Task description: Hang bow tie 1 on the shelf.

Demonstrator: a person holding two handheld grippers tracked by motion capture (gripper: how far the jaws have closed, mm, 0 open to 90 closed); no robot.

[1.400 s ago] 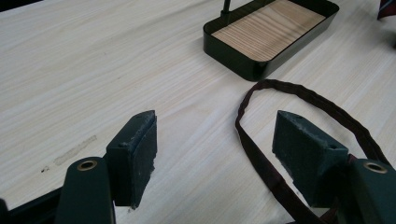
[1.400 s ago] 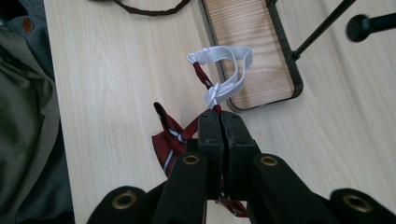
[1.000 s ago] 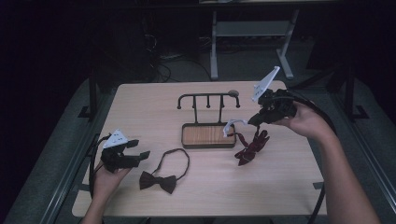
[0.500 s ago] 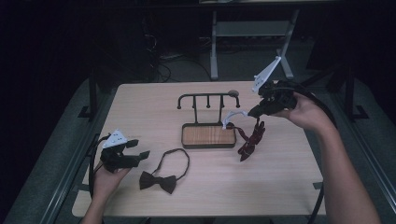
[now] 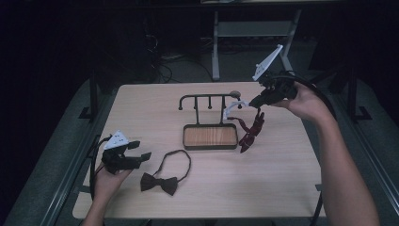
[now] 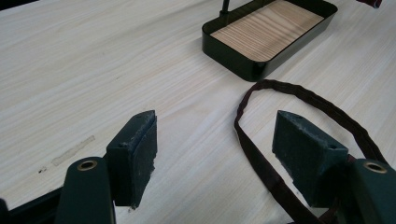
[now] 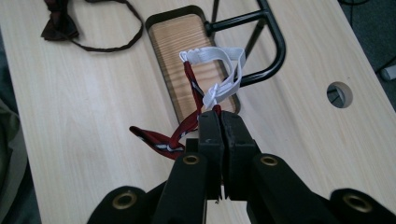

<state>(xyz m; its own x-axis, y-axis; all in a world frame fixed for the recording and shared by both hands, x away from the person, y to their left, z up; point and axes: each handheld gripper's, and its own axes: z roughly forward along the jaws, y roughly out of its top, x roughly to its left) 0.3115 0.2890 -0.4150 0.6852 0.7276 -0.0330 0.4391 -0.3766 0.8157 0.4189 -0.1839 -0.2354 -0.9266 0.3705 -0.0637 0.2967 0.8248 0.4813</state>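
My right gripper (image 5: 256, 101) (image 7: 218, 119) is shut on the strap of a red striped bow tie (image 5: 250, 133) (image 7: 159, 140), which dangles above the table to the right of the rack. Its white elastic loop (image 5: 234, 106) (image 7: 219, 70) reaches toward the right end of the black hook rack (image 5: 207, 98). A dark bow tie (image 5: 160, 182) lies flat near the front, its strap loop (image 6: 299, 95) running beside and under my left gripper's right-hand jaw. My left gripper (image 5: 141, 149) (image 6: 219, 144) rests low at the front left, open, with bare table between its pads.
The rack stands on a black tray with a wooden floor (image 5: 209, 137) (image 6: 271, 32) (image 7: 187, 46) at the table's centre. A round hole (image 7: 339, 93) sits in the tabletop behind the rack. A metal frame (image 5: 216, 42) stands on the dark floor beyond the table.
My right hand has risen and drawn back toward the rack's right end, lifting the red bow tie off the table. The left hand and the dark bow tie have kept still.
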